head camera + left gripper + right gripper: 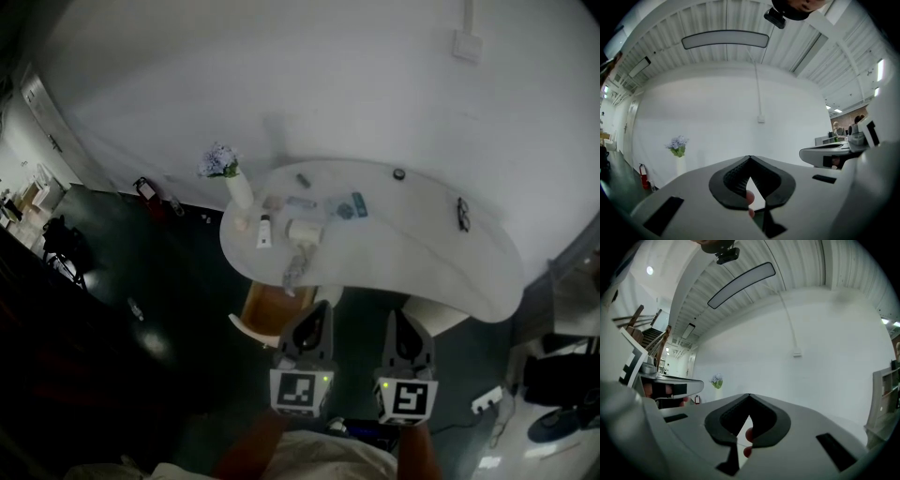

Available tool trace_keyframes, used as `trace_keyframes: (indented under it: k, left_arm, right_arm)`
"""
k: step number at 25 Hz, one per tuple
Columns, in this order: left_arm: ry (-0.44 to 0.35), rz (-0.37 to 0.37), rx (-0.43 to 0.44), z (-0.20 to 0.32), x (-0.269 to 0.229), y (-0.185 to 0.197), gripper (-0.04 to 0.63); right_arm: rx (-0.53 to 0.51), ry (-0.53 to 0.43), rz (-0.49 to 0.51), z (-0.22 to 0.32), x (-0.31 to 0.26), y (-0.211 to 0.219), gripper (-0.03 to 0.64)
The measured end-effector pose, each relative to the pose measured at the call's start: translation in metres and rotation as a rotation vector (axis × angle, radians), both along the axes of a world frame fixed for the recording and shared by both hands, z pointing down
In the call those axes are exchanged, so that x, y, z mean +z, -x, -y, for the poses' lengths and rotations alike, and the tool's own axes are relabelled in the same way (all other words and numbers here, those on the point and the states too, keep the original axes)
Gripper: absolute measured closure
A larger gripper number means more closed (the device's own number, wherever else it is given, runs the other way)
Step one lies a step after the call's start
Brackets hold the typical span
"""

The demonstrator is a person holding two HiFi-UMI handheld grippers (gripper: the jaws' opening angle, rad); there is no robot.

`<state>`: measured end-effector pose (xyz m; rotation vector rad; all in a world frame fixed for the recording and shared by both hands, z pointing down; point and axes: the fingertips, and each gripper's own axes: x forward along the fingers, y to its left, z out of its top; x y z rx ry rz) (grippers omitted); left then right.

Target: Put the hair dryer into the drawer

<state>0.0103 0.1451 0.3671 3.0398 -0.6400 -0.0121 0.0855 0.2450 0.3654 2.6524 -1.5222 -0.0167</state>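
Observation:
In the head view a white hair dryer point(303, 231) lies on the curved white table point(441, 262), its grey cord point(294, 270) trailing toward the near edge. Below that edge a drawer point(270, 307) stands pulled out, its wooden inside showing. My left gripper point(318, 311) and right gripper point(397, 319) hang side by side in front of the table, short of the dryer and touching nothing. Both point level at the white wall. The left gripper point(750, 157) is shut with nothing held, and so is the right gripper point(749, 395).
A white vase of pale flowers point(232, 180) stands at the table's left end. Several small toiletries point(345, 206) lie by the dryer and a pair of glasses point(462, 213) farther right. A red object point(145, 188) sits on the dark floor at the left.

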Motion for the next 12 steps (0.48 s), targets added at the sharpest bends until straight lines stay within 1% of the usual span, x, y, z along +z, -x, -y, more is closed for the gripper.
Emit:
trace_keyframes:
  k: [2,7,10,12]
  left_arm:
    - [0.008,-0.008,-0.005,0.017,0.003,-0.005,0.597]
    - [-0.01,-0.029,0.007,0.064,0.0,-0.023,0.595]
    - [0.011,-0.044,-0.015,0.102,-0.003,-0.029,0.595]
    - [0.013,-0.041,-0.033,0.128,-0.003,-0.032,0.597]
  right_arm:
    - [-0.006,0.013,0.003,0.016,0.003,-0.006,0.615]
    - [-0.03,0.04,-0.014,0.067,0.0,-0.023,0.615]
    - [-0.053,0.053,-0.025,0.106,-0.003,-0.032,0.615]
    - [-0.056,0.059,-0.034,0.129,-0.004,-0.04,0.615]
